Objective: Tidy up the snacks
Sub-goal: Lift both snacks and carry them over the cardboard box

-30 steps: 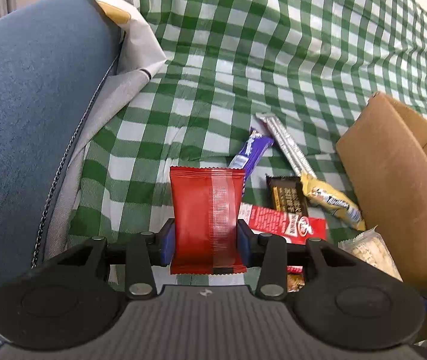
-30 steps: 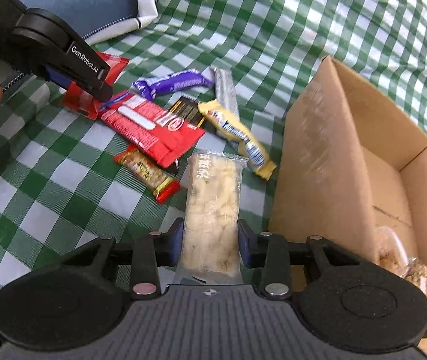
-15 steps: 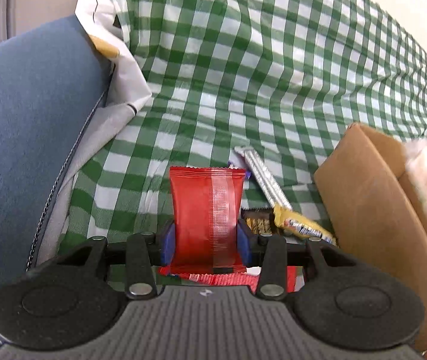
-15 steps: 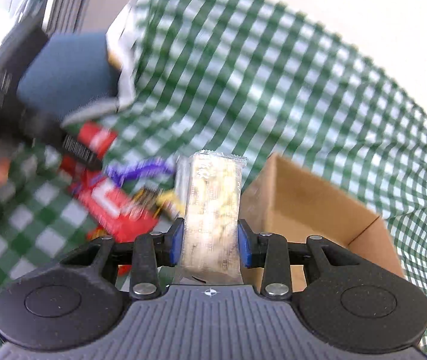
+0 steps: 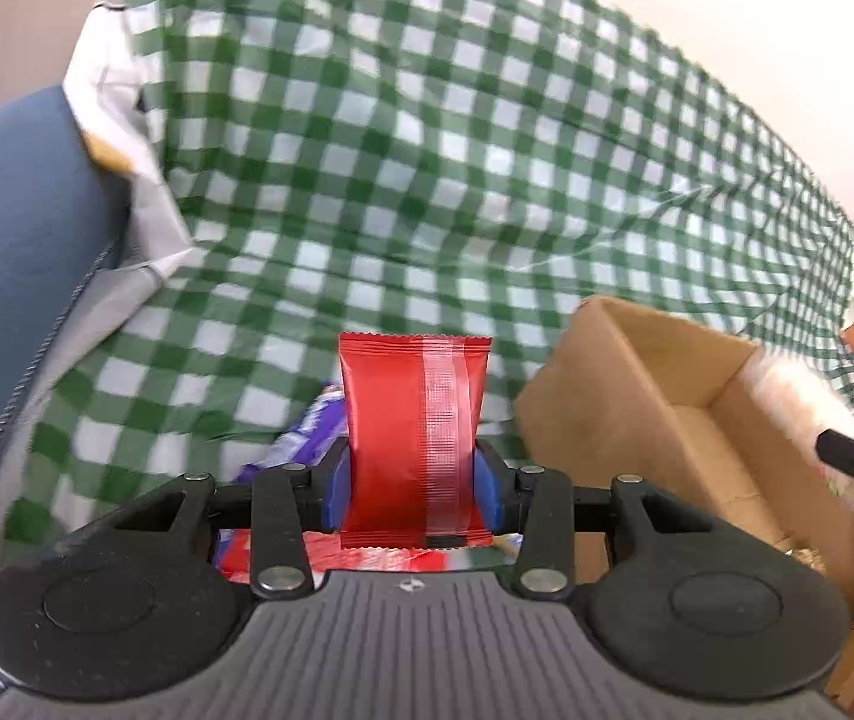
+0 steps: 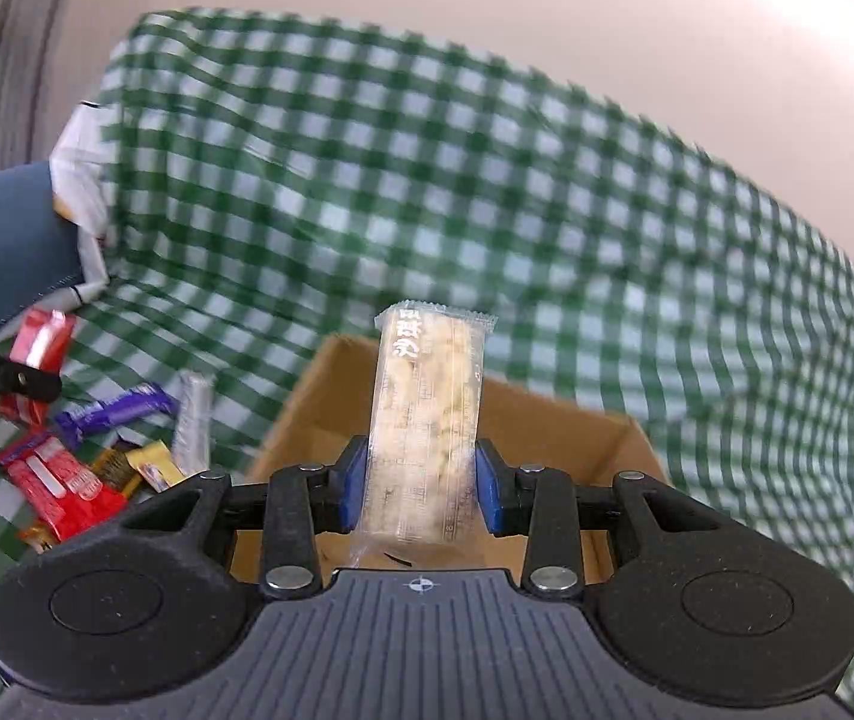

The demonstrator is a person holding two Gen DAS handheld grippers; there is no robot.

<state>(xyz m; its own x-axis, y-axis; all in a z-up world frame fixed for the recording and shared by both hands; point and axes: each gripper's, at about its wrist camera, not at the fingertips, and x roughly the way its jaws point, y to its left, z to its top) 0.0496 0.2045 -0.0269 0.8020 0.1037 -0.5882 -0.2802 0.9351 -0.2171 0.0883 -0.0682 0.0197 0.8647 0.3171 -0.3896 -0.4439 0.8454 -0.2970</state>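
My left gripper [image 5: 413, 483] is shut on a red snack packet [image 5: 414, 438] and holds it above the checked cloth, left of an open cardboard box [image 5: 655, 414]. My right gripper [image 6: 422, 487] is shut on a clear pack of pale crackers [image 6: 423, 420] and holds it over the same box [image 6: 553, 420]. That pack shows blurred over the box in the left wrist view [image 5: 799, 408]. Loose snacks lie left of the box: a purple bar [image 6: 114, 414], a silver bar [image 6: 192, 420], a red wafer pack [image 6: 60, 489].
A green and white checked cloth [image 5: 427, 150] covers the surface. A blue cushioned seat [image 5: 12, 252] lies at the left. A yellow bar [image 6: 153, 465] and a dark bar [image 6: 111, 468] lie among the loose snacks. Something is in the box's near corner [image 5: 805, 555].
Both grippers have risen and moved right with their packs. The right gripper now holds the cracker pack over the box. The left gripper's packet has come nearer the box.
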